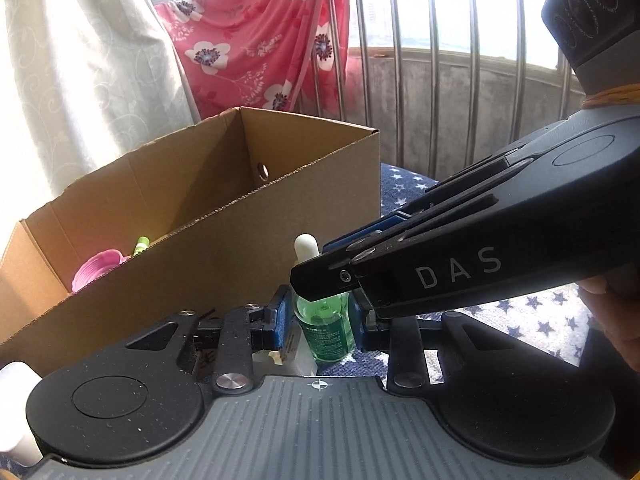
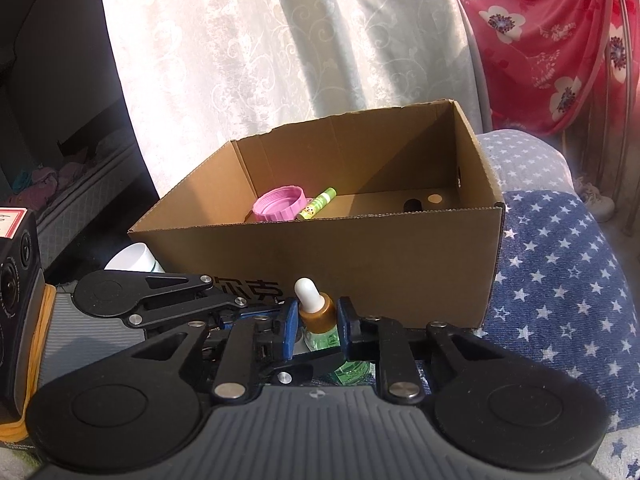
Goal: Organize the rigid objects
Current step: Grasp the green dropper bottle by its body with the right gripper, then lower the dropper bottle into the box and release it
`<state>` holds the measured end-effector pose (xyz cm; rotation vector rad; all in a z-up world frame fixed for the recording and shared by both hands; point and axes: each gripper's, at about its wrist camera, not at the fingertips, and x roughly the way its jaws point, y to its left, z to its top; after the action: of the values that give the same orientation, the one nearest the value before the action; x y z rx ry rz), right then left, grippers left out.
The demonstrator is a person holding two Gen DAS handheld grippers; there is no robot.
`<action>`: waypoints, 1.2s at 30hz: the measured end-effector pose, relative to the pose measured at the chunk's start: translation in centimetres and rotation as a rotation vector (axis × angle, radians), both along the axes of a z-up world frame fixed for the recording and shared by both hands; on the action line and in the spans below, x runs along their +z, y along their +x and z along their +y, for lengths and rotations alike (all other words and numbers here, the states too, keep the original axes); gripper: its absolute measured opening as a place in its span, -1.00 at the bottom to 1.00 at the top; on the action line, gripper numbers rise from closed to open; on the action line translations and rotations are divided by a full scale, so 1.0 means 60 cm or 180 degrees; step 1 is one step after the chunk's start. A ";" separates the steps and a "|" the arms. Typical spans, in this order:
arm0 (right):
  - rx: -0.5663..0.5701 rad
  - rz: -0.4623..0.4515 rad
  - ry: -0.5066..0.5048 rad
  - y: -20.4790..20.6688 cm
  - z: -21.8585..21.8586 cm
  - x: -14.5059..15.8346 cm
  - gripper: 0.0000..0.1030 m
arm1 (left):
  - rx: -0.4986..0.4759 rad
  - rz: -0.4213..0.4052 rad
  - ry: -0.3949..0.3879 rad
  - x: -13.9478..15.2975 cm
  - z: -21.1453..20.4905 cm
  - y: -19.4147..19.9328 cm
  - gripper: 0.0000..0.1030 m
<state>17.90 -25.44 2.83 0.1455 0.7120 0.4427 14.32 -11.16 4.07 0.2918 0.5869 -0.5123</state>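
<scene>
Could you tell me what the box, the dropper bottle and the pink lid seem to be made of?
Box: brown corrugated cardboard, matte; fluted edges show along the rim.
Dropper bottle: clear green body, glass or hard plastic, I cannot tell which; glossy gold collar; white bulb, probably rubber.
Pink lid: ridged, moulded, so likely plastic.

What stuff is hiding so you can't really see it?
- Green dropper bottle: left wrist view, its neck is covered by the right tongs.
- Cardboard box floor: right wrist view, the near wall hides the front part.
- White object: left wrist view, cut by the edge.
</scene>
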 end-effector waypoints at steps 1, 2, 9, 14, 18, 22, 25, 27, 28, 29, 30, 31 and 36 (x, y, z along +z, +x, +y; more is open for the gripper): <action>-0.0002 -0.0006 -0.0003 -0.002 0.000 0.002 -0.57 | 0.0001 0.0002 -0.0013 0.002 0.000 -0.002 -0.43; -0.0009 -0.0013 -0.0002 -0.005 0.000 0.005 -0.57 | 0.0000 0.0007 -0.0036 0.005 0.001 -0.004 -0.43; 0.0052 -0.0189 0.0028 -0.047 0.008 0.064 -0.57 | 0.0031 -0.0101 -0.0160 0.063 0.017 -0.042 -0.44; 0.0222 -0.0514 0.0004 -0.063 0.028 0.135 -0.58 | 0.0085 -0.0195 -0.0327 0.135 0.047 -0.052 -0.45; 0.0349 -0.0622 0.0065 -0.038 0.040 0.184 -0.58 | 0.0138 -0.0329 -0.0305 0.177 0.061 -0.030 -0.46; 0.0456 -0.0529 0.0150 0.032 0.051 0.214 -0.59 | 0.0202 -0.0312 -0.0271 0.200 0.074 0.021 -0.46; 0.0509 -0.0379 0.0215 0.099 0.059 0.216 -0.59 | 0.0294 -0.0212 -0.0183 0.202 0.080 0.085 -0.47; 0.0520 -0.0247 0.0260 0.145 0.063 0.206 -0.60 | 0.0366 -0.0138 -0.0111 0.197 0.082 0.122 -0.50; 0.0518 -0.0156 0.0283 0.171 0.065 0.197 -0.60 | 0.0409 -0.0096 -0.0079 0.191 0.084 0.142 -0.54; 0.0511 -0.0081 0.0303 0.194 0.066 0.187 -0.61 | 0.0433 -0.0031 -0.0035 0.184 0.087 0.167 -0.54; 0.0509 -0.0021 0.0317 0.213 0.066 0.177 -0.62 | 0.0455 0.0036 -0.0011 0.176 0.088 0.187 -0.54; 0.0503 0.0064 0.0331 0.237 0.067 0.163 -0.63 | 0.0477 0.0139 0.0015 0.167 0.087 0.214 -0.55; 0.0435 0.0338 0.0354 0.324 0.069 0.108 -0.64 | 0.0562 0.0497 0.0001 0.127 0.084 0.298 -0.56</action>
<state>37.35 -21.29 9.28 0.2272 0.8048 0.6091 32.20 -6.09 11.70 0.1991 0.7572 -0.3664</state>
